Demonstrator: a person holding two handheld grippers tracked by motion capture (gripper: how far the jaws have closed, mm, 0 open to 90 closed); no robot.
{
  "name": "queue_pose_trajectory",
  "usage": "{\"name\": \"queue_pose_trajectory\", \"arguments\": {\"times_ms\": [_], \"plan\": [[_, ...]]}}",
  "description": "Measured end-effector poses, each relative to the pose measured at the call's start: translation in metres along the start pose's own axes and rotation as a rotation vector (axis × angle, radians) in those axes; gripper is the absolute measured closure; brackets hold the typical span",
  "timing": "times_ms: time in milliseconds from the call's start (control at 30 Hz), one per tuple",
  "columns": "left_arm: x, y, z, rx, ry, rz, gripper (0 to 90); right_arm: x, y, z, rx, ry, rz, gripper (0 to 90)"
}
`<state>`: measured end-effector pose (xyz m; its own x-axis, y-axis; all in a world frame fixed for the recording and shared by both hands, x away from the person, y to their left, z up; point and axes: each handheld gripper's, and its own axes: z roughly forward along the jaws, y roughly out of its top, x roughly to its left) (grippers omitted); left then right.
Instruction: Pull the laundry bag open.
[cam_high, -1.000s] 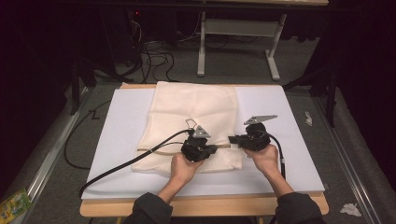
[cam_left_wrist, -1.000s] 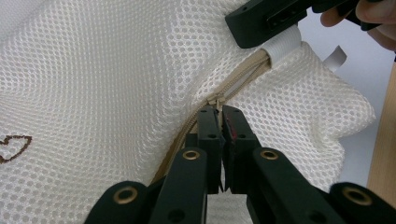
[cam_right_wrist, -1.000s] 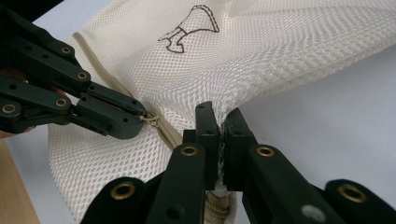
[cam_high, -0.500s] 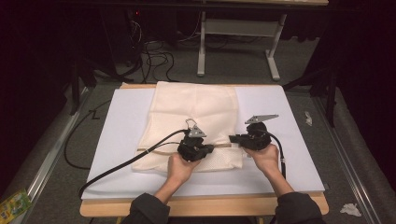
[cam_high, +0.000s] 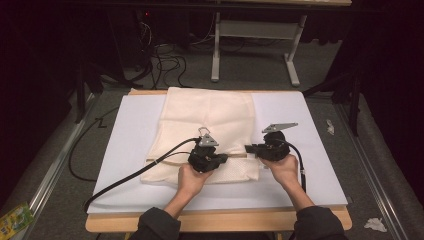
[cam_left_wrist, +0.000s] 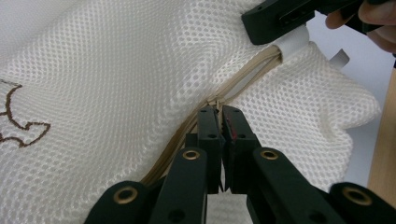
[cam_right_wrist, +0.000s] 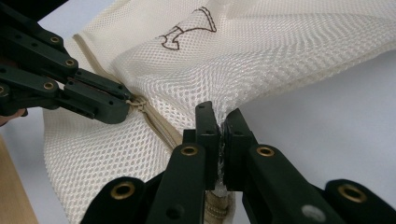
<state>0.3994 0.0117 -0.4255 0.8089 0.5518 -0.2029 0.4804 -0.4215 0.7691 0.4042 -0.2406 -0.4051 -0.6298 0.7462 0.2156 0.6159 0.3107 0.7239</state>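
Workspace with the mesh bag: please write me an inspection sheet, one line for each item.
Surface: white board on a wooden table.
Job's things: cream mesh bag lying flat, with a zipper along its near part.
Clutter: nothing seen on the board.
Grippers: left gripper shut on the zipper; right gripper shut on the bag's end by the zipper.
Cables: left gripper's black cable runs across the bag and off the board's left corner.
Surroundings: dark room, grey floor, wires behind, crumpled paper, a green packet.
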Motion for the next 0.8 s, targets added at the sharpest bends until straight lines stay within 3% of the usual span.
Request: {"name": "queue_pose_trajectory", "arguments": {"times_ms": [800], "plan": [[0.013,-0.006,-0.015,-0.026,0.023,-0.024,87.3,0.001,0.003,-0.001,-0.001,-0.021,0.0,89.1]]}}
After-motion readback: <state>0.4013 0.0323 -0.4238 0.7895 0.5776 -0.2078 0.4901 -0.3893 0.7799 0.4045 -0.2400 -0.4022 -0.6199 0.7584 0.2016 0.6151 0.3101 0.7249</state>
